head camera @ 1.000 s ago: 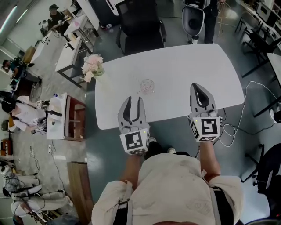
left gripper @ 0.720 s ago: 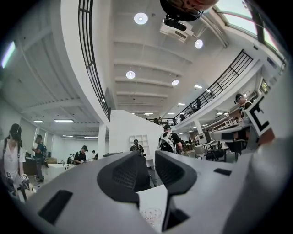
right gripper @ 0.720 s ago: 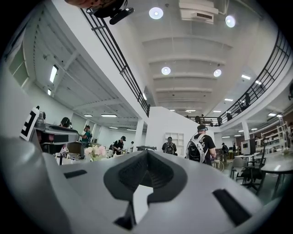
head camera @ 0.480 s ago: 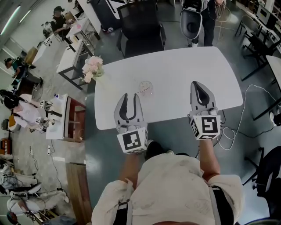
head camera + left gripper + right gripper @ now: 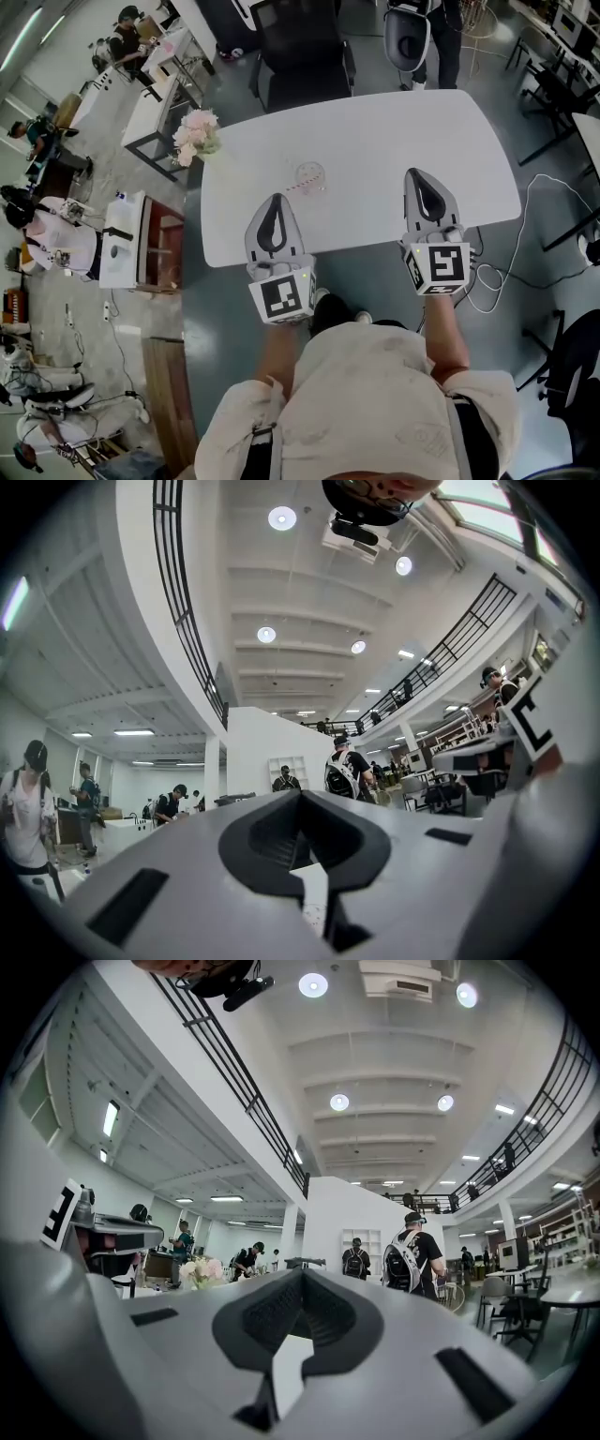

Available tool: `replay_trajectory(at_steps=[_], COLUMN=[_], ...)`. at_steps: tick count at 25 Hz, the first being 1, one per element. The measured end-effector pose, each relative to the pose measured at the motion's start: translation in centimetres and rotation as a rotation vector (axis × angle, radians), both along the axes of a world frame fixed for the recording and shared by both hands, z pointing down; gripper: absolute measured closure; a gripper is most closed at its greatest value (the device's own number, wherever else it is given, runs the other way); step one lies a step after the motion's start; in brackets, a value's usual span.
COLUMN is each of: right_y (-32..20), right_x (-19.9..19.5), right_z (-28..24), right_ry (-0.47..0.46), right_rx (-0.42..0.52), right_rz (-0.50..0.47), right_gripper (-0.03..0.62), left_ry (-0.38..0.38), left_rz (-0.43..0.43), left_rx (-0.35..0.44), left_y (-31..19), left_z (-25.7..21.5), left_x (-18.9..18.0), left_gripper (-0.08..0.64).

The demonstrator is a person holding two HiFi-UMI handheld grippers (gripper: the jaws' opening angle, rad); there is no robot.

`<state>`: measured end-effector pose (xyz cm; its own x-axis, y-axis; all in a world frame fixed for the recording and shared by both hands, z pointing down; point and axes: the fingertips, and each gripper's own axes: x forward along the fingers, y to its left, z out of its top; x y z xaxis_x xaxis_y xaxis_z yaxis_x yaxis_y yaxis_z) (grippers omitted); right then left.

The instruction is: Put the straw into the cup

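**Head view, near to far.** Both grippers are held over the near edge of the white table (image 5: 394, 131), each with its marker cube nearest the person. The left gripper (image 5: 274, 200) is shown with its jaws brought fully together (they have just been closing), and nothing is caught between them. The right gripper (image 5: 418, 174), toward the near right corner, is likewise shown with its jaws together and empty. Beyond the left gripper, well apart from both tools, a clear cup (image 5: 310, 175) is seen about midway between the near and far edges, left of centre. The red-and-white straw (image 5: 294, 190) is seen slanting from the cup's mouth toward the near left; whether its far end rests inside the cup cannot be told. Pink flowers (image 5: 195, 137) are seen just beside the far left corner. A black chair (image 5: 302, 56) is drawn up near the far edge.
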<state>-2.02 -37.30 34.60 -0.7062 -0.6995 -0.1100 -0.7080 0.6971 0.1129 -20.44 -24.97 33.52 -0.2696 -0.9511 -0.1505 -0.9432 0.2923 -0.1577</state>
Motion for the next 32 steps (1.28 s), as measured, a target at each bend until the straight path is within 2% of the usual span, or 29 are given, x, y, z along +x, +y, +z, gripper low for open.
replay_trajectory(at_steps=[9,32], right_y=[0.9,1.1], right_x=[-0.9,-3.5], right_z=[0.8,0.8], right_ry=[0.035,0.059], right_rx=[0.016,0.015], right_rz=[-0.035,-0.062], right_gripper=[0.591,0.591], left_ry=[0.009,0.025], left_rz=[-0.023,-0.039], left_rx=[-0.022,-0.025], left_y=[0.2,0.3], left_z=[1.0,1.0], left_x=[-0.5,-2.6], left_gripper=[0.555,0.555])
